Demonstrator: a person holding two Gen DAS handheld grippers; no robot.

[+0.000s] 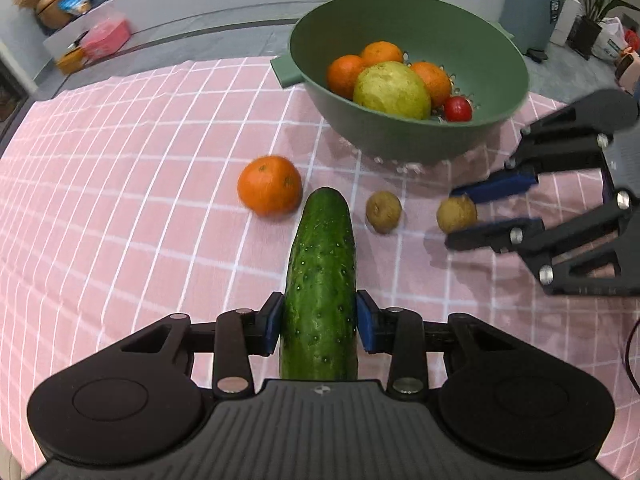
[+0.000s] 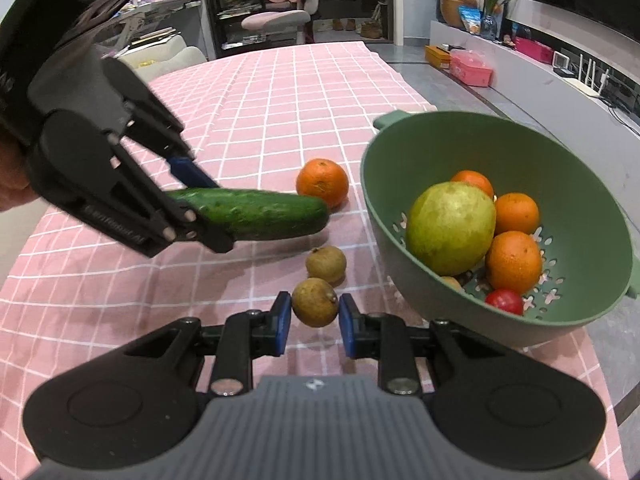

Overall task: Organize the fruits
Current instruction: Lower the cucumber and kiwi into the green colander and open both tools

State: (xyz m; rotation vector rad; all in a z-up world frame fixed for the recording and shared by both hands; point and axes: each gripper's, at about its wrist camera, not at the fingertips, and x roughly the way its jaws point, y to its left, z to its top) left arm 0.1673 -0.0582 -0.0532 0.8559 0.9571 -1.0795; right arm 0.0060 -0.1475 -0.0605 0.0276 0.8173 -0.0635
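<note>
While our left gripper [image 1: 319,322] pinches the cucumber [image 1: 322,280] between its blue pads [image 1: 273,322], one pad on each flank, the cucumber runs straight out from the palm toward twelve o'clock; from the right wrist camera it appears lifted off the cloth, roughly level. Our right gripper [image 2: 313,322] is partly open, its blue pads [image 2: 283,320] on either side of a small brownish round fruit [image 2: 315,307] with a narrow gap showing on each side, so we cannot tell whether they touch it; that fruit rests on the pink checked tablecloth [image 2: 260,92]. A second small brown fruit [image 2: 326,264] lies just beyond the first at twelve o'clock, close but apart. Farther out in the same view, a loose mandarin [image 2: 322,182] sits on the cloth near the cucumber's tip. At two o'clock from the right gripper stands the green colander [image 2: 576,152], close beside the two small fruits, holding a large yellow-green pear-like fruit [image 2: 450,228], three mandarins [image 2: 513,262] and a cherry tomato [image 2: 504,301] at its near edge. In the left wrist view the colander [image 1: 320,52] is at one o'clock, the loose mandarin [image 1: 269,185] at eleven, just beside the cucumber's tip, and the right gripper [image 1: 472,216] at three o'clock
</note>
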